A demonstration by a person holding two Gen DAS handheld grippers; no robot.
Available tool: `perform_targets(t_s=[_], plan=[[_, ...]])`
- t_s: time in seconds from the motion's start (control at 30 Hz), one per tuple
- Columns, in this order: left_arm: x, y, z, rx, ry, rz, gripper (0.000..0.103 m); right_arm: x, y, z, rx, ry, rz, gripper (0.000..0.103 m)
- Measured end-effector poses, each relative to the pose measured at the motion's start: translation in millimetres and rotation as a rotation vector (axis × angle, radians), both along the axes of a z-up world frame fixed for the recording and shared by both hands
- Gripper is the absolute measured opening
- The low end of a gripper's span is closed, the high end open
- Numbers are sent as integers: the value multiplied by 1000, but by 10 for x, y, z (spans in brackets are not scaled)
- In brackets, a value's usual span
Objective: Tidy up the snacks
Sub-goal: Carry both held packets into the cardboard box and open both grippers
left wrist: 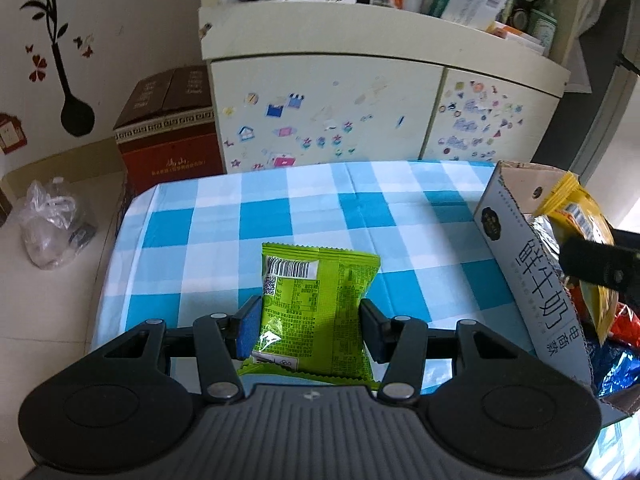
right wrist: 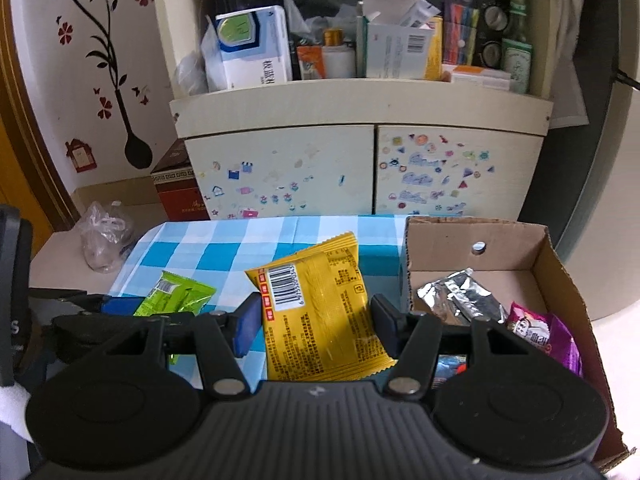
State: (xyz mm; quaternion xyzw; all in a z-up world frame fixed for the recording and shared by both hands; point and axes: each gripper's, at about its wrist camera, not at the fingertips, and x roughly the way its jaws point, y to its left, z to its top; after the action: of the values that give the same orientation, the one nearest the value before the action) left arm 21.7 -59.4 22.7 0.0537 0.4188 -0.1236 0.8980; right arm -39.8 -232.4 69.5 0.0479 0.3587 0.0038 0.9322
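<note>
A green snack packet (left wrist: pixel 314 308) lies between the fingers of my left gripper (left wrist: pixel 308 328) on the blue checked tablecloth (left wrist: pixel 280 212); the jaws are closed against its sides. It also shows in the right wrist view (right wrist: pixel 176 294). My right gripper (right wrist: pixel 316 328) is shut on a yellow snack packet (right wrist: pixel 320 320) and holds it above the table, just left of the cardboard box (right wrist: pixel 480 236). The yellow packet (left wrist: pixel 580 216) and right gripper finger (left wrist: pixel 600 268) show over the box (left wrist: pixel 532 280) in the left wrist view.
The box holds a silver packet (right wrist: pixel 456 300), a purple packet (right wrist: pixel 548 336) and blue and red packets (left wrist: pixel 616 360). A cream cabinet (right wrist: pixel 360 160) with stickers and cluttered shelves stands behind the table. A red carton (left wrist: pixel 168 136) and a plastic bag (left wrist: pixel 52 228) sit on the floor at left.
</note>
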Motion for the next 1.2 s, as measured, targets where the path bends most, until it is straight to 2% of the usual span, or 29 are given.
perform_targets(t_s=[0.37, 0.87, 1.2], plan=[[-81, -154, 22, 32, -18, -18, 57, -99, -249, 112, 4, -34, -49, 59], [-243, -338, 98, 101, -89, -59, 57, -212, -621, 287, 40, -88, -123, 59], [-282, -614, 281, 52, -93, -77, 57, -351, -1026, 447, 102, -152, -222, 59]])
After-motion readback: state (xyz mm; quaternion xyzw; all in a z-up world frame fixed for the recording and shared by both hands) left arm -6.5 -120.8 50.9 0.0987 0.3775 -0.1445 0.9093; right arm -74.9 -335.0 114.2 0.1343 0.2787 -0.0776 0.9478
